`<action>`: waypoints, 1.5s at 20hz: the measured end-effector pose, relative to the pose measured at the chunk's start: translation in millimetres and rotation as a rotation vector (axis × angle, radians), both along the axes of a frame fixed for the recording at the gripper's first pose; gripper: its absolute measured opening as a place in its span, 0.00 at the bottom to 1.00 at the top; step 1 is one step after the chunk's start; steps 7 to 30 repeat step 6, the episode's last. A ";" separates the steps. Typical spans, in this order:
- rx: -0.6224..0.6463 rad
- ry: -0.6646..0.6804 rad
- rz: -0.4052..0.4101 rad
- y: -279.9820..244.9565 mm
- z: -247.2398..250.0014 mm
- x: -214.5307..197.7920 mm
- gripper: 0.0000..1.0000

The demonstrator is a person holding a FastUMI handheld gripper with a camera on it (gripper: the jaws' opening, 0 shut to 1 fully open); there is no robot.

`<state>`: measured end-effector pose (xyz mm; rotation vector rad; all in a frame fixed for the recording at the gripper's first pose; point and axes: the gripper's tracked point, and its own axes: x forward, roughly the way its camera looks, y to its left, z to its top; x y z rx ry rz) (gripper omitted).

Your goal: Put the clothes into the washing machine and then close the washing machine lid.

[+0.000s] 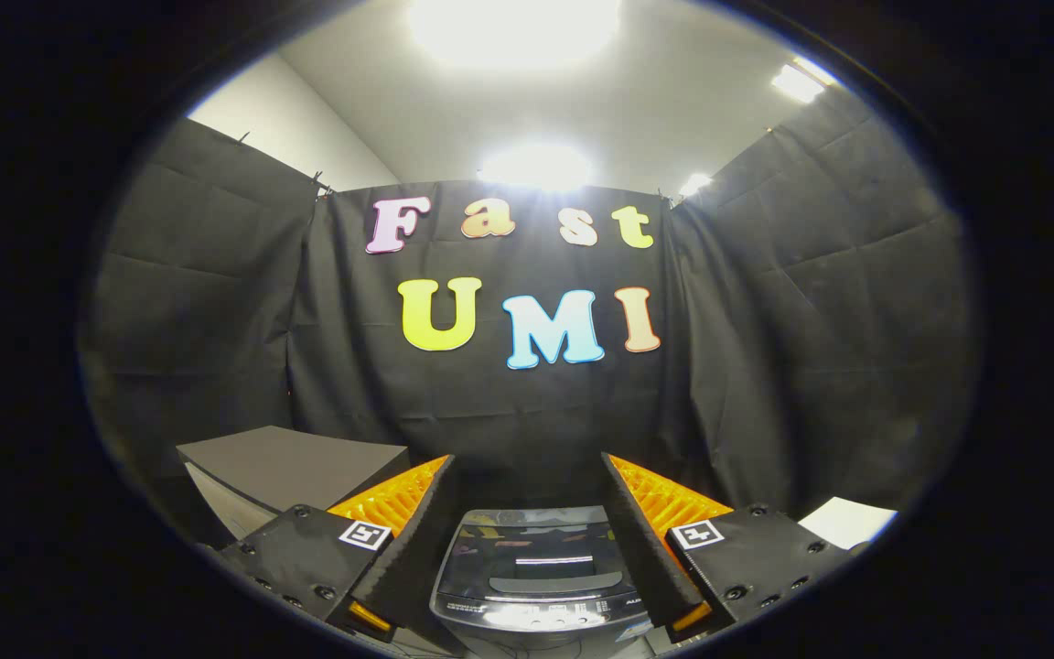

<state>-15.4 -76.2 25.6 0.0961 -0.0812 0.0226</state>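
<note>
While the washer (pixel 536 572) sits low between the fingers with its lid (pixel 536 558) down, no clothes are visible; loading looks unstarted or already finished, cannot tell. Grey box (pixel 294 471) left of washer. Gripper (pixel 527 540) open, empty.

Washing machine (pixel 536 572): small top-loading model, grey body, dark glossy lid lying flat and shut, control strip along its near edge. Stands upright between the wide-open jaws of the gripper (pixel 527 513), untouched. Clothes: cannot tell.
</note>
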 end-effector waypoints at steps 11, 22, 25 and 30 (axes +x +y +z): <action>0.017 0.005 -0.016 -2.5 -2.4 4.3 0.95; 0.017 0.005 -0.016 -2.5 -2.4 4.3 0.95; 0.017 0.005 -0.016 -2.5 -2.4 4.3 0.95; 0.017 0.005 -0.016 -2.5 -2.4 4.3 0.95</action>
